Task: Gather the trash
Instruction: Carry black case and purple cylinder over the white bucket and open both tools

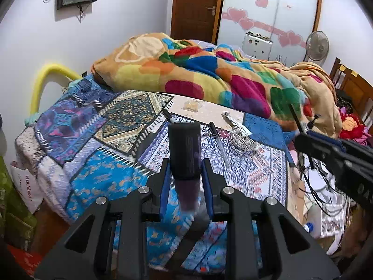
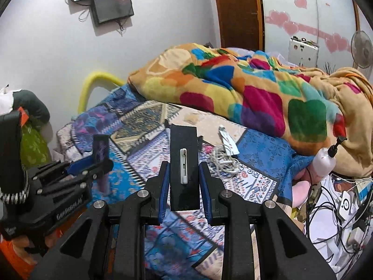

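My left gripper (image 1: 184, 165) is shut on a dark purple bottle with a black cap (image 1: 185, 149), held upright above the patterned bedsheet (image 1: 105, 177); it also shows in the right wrist view (image 2: 100, 154). My right gripper (image 2: 183, 168) is shut on a flat black rectangular box (image 2: 184, 170) with a white clip-like piece on its face. On the bed lie a black marker (image 1: 169, 116), a pen (image 1: 218, 137), a tangle of white earphones (image 2: 223, 158), a white tube (image 2: 228, 140) and a small clear packet (image 1: 191, 105).
A colourful heart-print blanket (image 1: 209, 74) is piled across the far side of the bed. Cables, papers and a white bottle (image 2: 324, 161) clutter the right side. A yellow foam bar (image 1: 46, 79) and bags stand at the left.
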Demonstrator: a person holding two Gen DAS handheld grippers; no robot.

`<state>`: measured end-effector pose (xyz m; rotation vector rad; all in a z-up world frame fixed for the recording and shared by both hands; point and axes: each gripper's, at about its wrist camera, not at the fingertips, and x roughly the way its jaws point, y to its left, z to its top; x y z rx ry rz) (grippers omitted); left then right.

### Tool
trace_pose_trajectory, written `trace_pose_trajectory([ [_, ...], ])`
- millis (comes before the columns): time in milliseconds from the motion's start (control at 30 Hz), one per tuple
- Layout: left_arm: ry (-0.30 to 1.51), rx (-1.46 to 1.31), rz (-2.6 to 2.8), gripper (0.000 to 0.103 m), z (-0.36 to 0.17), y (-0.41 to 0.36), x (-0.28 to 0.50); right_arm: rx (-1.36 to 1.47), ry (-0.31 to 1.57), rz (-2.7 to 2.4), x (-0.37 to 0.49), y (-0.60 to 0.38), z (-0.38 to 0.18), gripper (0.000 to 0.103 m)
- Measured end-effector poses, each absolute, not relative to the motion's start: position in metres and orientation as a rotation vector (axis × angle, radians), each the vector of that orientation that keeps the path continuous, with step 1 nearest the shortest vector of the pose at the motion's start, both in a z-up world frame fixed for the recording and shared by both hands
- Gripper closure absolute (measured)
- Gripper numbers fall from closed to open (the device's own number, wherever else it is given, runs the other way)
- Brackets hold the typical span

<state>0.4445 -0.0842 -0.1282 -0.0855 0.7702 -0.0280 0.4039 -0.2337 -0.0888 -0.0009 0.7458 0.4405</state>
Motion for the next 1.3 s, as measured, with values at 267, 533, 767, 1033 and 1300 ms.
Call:
trace_pose_trajectory([
  [267,0.729,-0.113,-0.003,0.078,-0.110,-0.049,0.376,-0.017,0.738,0.491,0.368,-0.202,-0.078,0.080],
  [533,0.728,-0.180,0.075,0.078,-0.116,0.009,0.327,-0.066,0.766,0.570,0.339,-0.150,-0.083,0.080],
  [767,0.749,-0.268,0.209,0.078,-0.137,0.078,0.289,-0.113,0.794,0.672,0.325,-0.091,-0.093,0.080],
  [1033,0.824,-0.298,0.343,0.078,-0.175,0.142,0.246,-0.178,0.857,0.814,0.307,-0.011,-0.120,0.080],
  [1300,0.909,-0.316,0.397,0.078,-0.212,0.185,0.219,-0.249,0.952,0.920,0.286,0.055,-0.156,0.080],
])
